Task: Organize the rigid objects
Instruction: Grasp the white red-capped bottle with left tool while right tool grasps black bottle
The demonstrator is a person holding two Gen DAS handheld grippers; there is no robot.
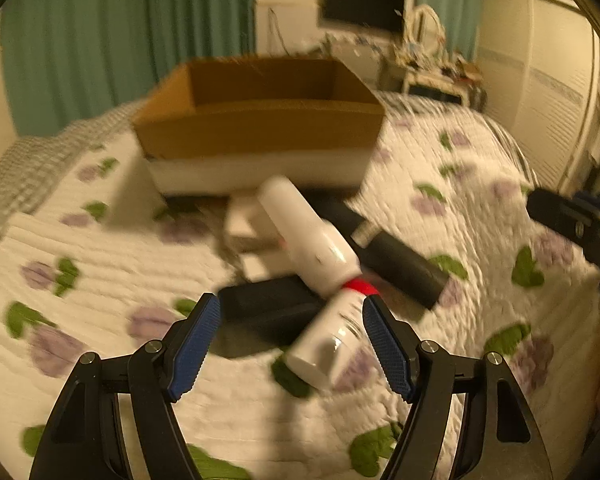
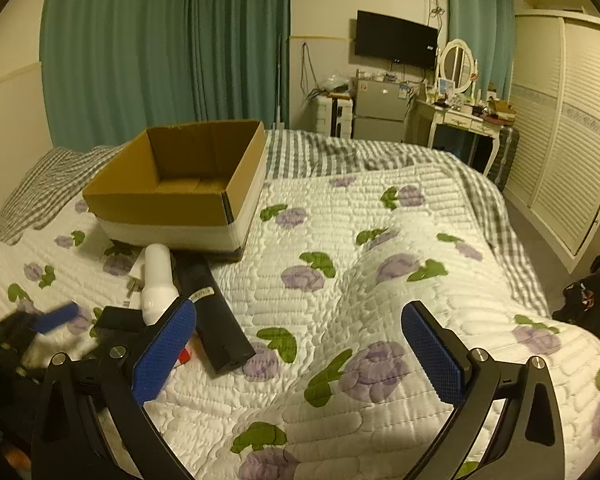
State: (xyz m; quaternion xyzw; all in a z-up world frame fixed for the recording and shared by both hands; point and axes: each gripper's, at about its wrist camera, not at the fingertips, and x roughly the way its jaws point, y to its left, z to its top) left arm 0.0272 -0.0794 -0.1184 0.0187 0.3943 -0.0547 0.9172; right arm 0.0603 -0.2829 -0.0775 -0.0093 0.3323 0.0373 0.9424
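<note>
Reaching into the pile on the bed (image 2: 380, 216), your left tongs (image 1: 292, 344) stand spread wide, and their blue pads (image 1: 388, 348) flank the near end of a white bottle (image 1: 332, 340) with a red band without pressing on it, so nothing is gripped yet. This view is smeared with blur, so you cannot be sure whether either pad brushes the bottle. The bottle's long axis looks to run from its flat end close to the tongs up and away toward the red band, leaning a little to the right of the line the tongs point along. It sits nearer the right-hand pad than the left one. Just past it lie a second white bottle (image 1: 304, 232), a black case (image 1: 268, 308) and a long black bar (image 1: 396, 256), all touching or overlapping in a heap in front of the open cardboard box (image 2: 172, 184). Your right tongs (image 2: 300, 344) are also spread and empty, aimed over bare quilt with the heap off to their left, so the left hand is clearly the nearer one for this pick. You would probably do well to shift the tongs slightly right and square them across the bottle before closing.
</note>
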